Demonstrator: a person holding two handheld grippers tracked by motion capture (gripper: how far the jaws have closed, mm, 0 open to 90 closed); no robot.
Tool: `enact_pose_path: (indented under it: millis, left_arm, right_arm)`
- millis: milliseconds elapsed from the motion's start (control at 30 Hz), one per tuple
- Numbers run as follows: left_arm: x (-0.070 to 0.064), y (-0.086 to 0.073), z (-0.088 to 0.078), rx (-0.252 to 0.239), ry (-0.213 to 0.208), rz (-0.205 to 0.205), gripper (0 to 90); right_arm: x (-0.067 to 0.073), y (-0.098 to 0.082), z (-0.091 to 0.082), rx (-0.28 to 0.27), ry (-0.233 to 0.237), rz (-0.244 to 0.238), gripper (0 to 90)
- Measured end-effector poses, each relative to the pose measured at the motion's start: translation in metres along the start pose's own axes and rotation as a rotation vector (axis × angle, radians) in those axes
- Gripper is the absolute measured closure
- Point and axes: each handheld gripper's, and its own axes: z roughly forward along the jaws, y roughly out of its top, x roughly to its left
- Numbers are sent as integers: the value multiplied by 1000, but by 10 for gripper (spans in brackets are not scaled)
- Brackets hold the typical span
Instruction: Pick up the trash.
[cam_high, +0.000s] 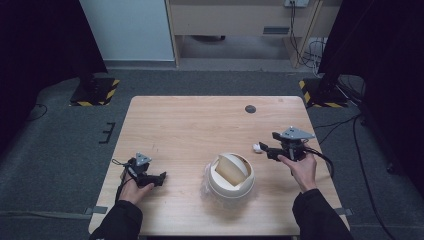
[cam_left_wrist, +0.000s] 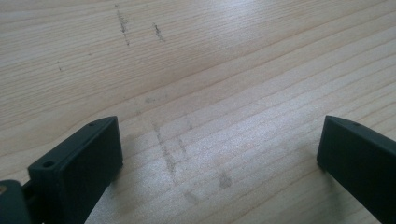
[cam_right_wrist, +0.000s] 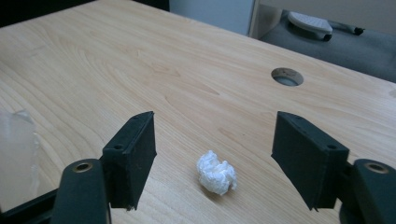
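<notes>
The small crumpled white paper wad lies ungrasped on the light wooden counter between the right claw's open jaws, pickup pending, while the left claw rests open.

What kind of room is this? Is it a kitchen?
Probably not a kitchen; more likely a lab or workshop set up for recording. A bare wooden table stands on grey carpet between black stands with yellow-striped bases, and loose cables lie by the back wall.
</notes>
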Motion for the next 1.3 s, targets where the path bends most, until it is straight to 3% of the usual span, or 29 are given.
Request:
enact_pose_path:
  millis: [267,600,700,900,1100,1300]
  left_arm:
    - [0,0,0,0,0,0,0]
    - [0,0,0,0,0,0,0]
    - [0,0,0,0,0,0,0]
    - [0,0,0,0,0,0,0]
    - [0,0,0,0,-1,1,0]
    - [0,0,0,0,-1,1,0]
  right_arm:
    - [4,-3,22,62,6,9,314]
    - [4,-8,42,132,3,-24,316]
    - [1,-16,50,152,10,7,329]
    - [4,-21,56,188,29,2,320]
    - [5,-26,62,268,50,-25,319]
    - [4,-27,65,282,31,-33,330]
